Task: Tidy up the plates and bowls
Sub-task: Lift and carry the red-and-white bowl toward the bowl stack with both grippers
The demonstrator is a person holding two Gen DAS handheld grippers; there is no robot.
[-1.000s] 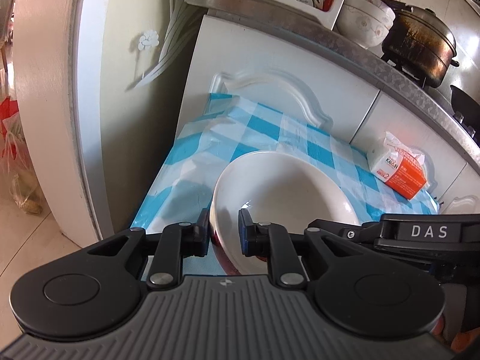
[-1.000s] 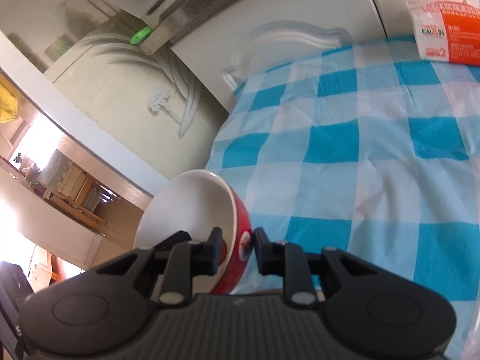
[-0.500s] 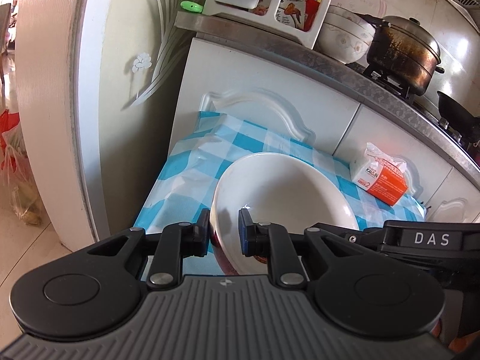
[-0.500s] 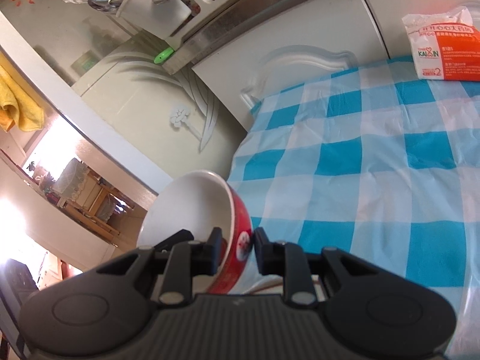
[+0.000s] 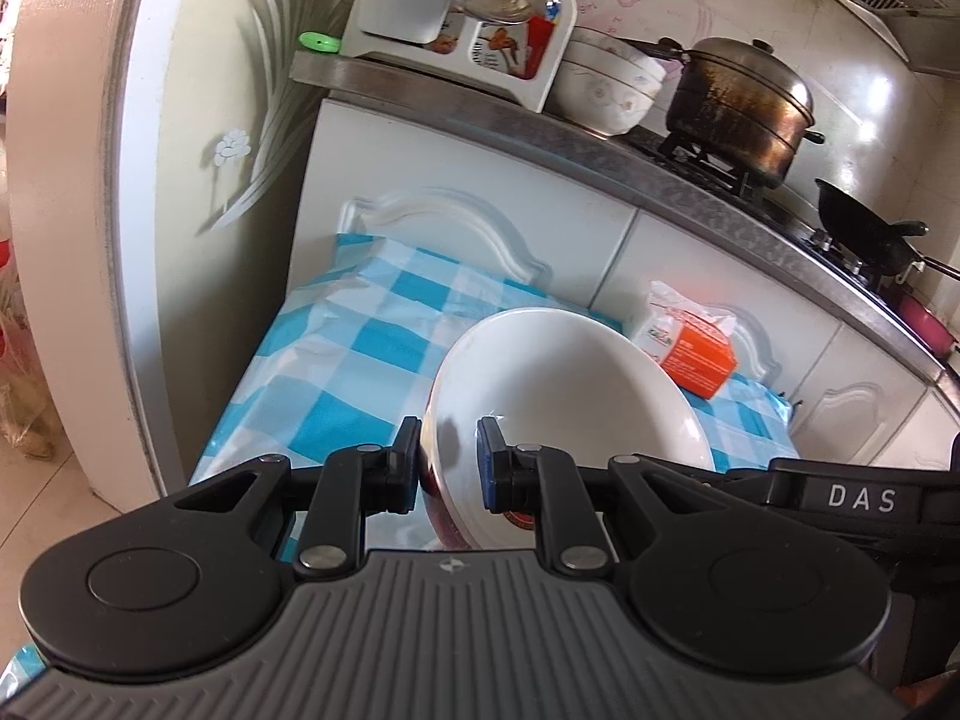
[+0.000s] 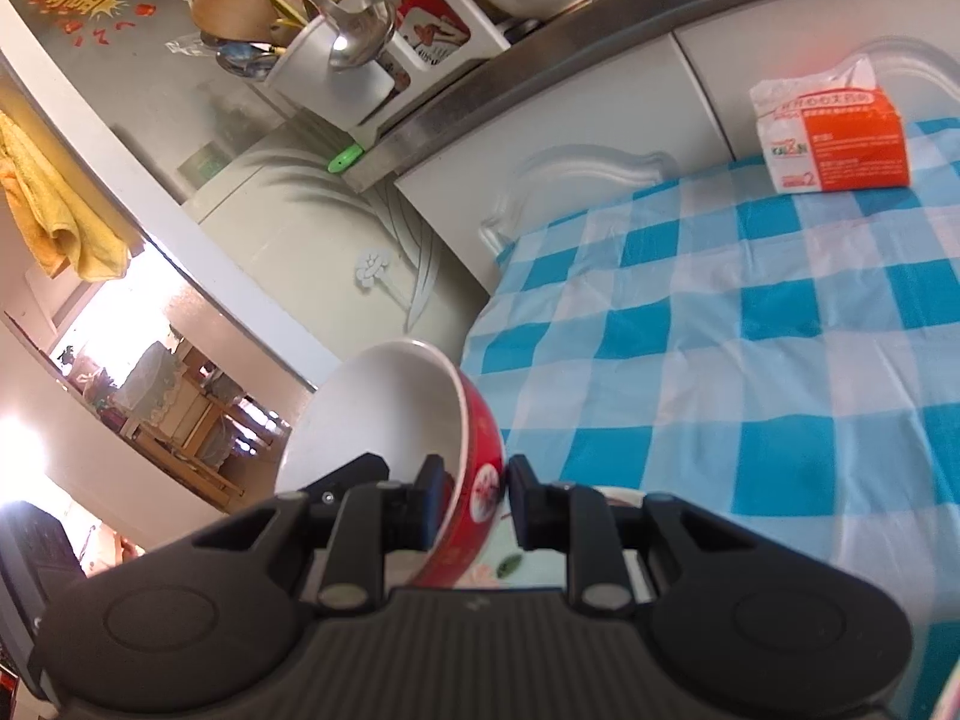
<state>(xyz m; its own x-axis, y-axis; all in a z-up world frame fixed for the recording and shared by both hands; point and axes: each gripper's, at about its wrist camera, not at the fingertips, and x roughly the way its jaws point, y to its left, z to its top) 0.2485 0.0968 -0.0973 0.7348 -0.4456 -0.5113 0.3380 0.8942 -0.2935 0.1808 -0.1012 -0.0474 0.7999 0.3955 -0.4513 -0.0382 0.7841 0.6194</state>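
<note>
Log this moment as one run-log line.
left gripper: shut on bowl rim | right gripper: shut on same bowl | bowl: lifted above checked tablecloth

A packet (image 6: 831,141) lies on the table (image 6: 750,360) before the cabinet (image 6: 600,102)

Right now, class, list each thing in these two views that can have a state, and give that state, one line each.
Left gripper: shut on the bowl's rim.
Right gripper: shut on the bowl's wall.
Bowl: empty, held tilted, off the table.
Pot: lid on, sitting on the stove.
Tissue pack: lying on the cloth, torn open on top.
Towel: hanging.
</note>
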